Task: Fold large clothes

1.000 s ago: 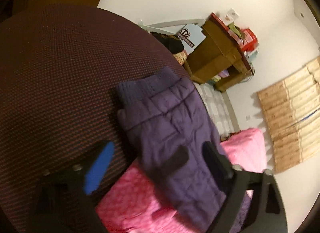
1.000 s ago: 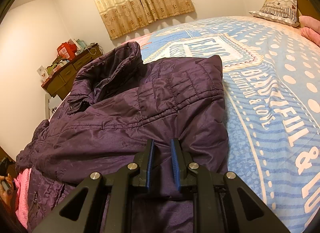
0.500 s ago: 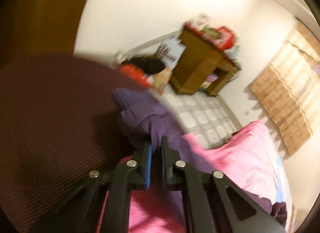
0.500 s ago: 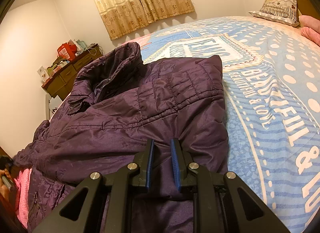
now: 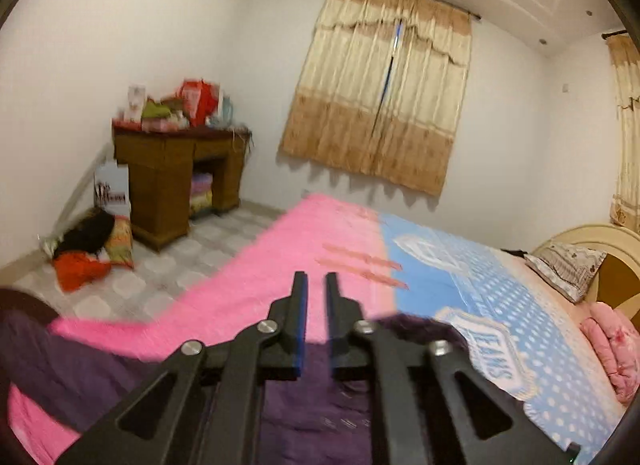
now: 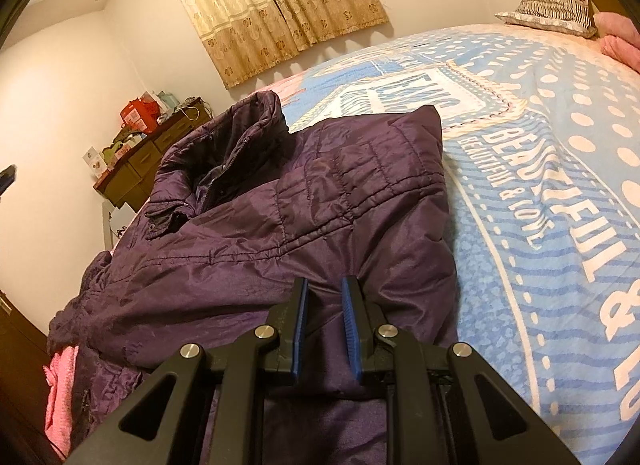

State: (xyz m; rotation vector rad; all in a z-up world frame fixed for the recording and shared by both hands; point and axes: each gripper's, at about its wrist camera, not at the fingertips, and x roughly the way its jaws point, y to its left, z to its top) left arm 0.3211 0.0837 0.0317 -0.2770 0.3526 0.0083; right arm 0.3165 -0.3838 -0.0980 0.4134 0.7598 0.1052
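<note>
White walls close the bedroom in, with a tan patterned curtain [image 5: 380,97] hanging over the far window and a brown wooden desk [image 5: 160,181], piled with blurred clutter, in the corner. Pale tiled floor [image 5: 180,265] lies open between the desk and the bed's near edge, apart from a heap of dark and orange cloth [image 5: 88,249] by the wall. Most of the bed is bare: a fuzzy pink blanket [image 5: 260,289] covers its foot, and a smooth blue printed bedcover [image 6: 560,185] with white dots and lettering runs wide and flat up to a striped pillow [image 5: 568,269] and a curved cream headboard [image 5: 600,237]. The quilted purple jacket [image 6: 280,245] lies at the foot end, partly over the blanket and partly over the bedcover. Its shiny shell is creased, its stitched panels are square, and its collar [image 6: 240,133] stands up; its lower part is cut off beneath the tools. The right gripper [image 6: 324,285] is clamped on a fold of the jacket's near edge, and creases radiate from its blue pads. The left gripper [image 5: 316,281] is raised over the blanket with its jaws almost together, having just eased slightly wider. Only pink shows between the tips, while purple fabric fills the lower part of the gap. Motion blur hides whether the pads actually pinch that cloth, so I cannot tell. A purple band, probably a sleeve, trails off to the left edge, smeared and indistinct.
</note>
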